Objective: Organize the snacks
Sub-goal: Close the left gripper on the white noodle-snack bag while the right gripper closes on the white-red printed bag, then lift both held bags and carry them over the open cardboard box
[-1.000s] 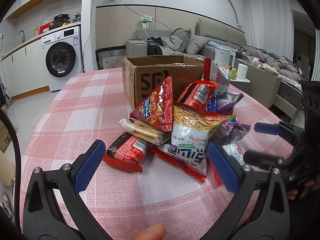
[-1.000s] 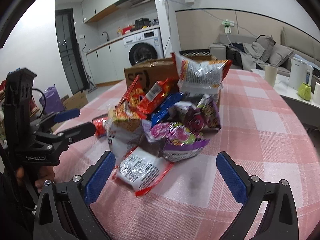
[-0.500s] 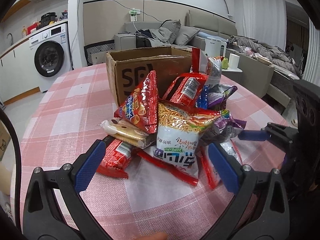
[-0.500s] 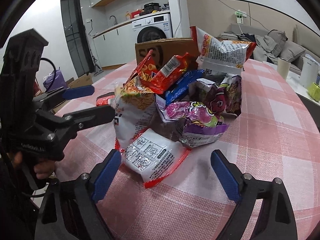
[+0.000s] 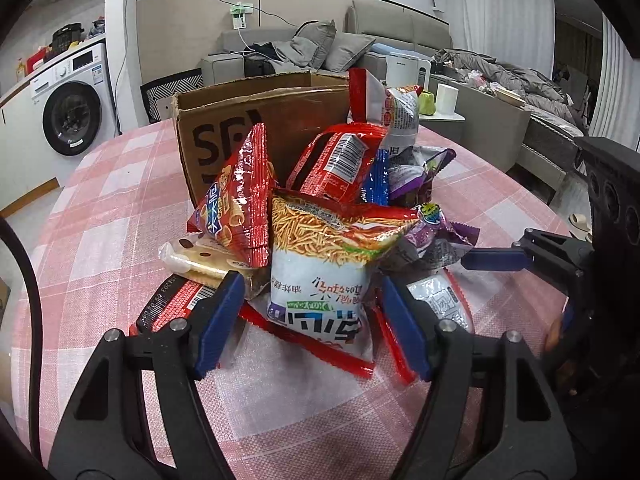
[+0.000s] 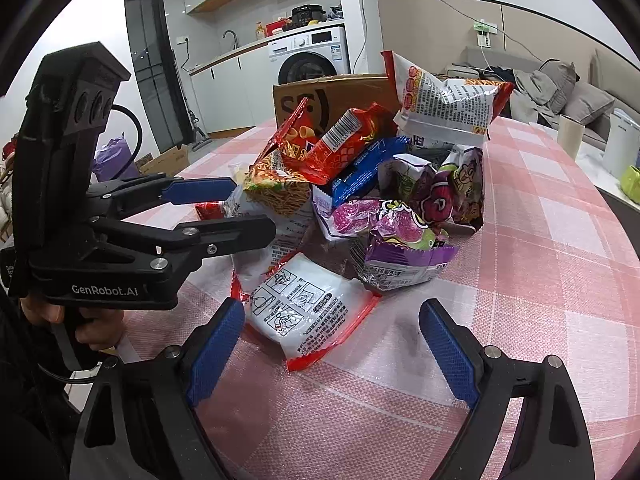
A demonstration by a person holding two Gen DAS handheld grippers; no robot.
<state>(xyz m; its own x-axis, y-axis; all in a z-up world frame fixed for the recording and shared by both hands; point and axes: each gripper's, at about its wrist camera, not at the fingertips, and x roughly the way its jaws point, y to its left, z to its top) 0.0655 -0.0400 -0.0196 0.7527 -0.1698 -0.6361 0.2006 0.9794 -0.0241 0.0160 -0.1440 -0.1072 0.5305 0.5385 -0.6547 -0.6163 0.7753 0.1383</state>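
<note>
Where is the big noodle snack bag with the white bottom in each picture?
Left wrist view: the noodle snack bag sits at the front middle of the pile, between the open left tongs.
Right wrist view: the same bag is at the pile's left edge.
Shared landmark: the cardboard box behind the pile.

We are in a lived-in home, an open-plan flat. A white front-loading washing machine (image 6: 308, 60) sits under a kitchen counter with a sink tap (image 6: 231, 38), and a grey fabric sofa (image 5: 320, 50) piled with cushions stands behind the pink checked tablecloth (image 5: 100, 216).
</note>
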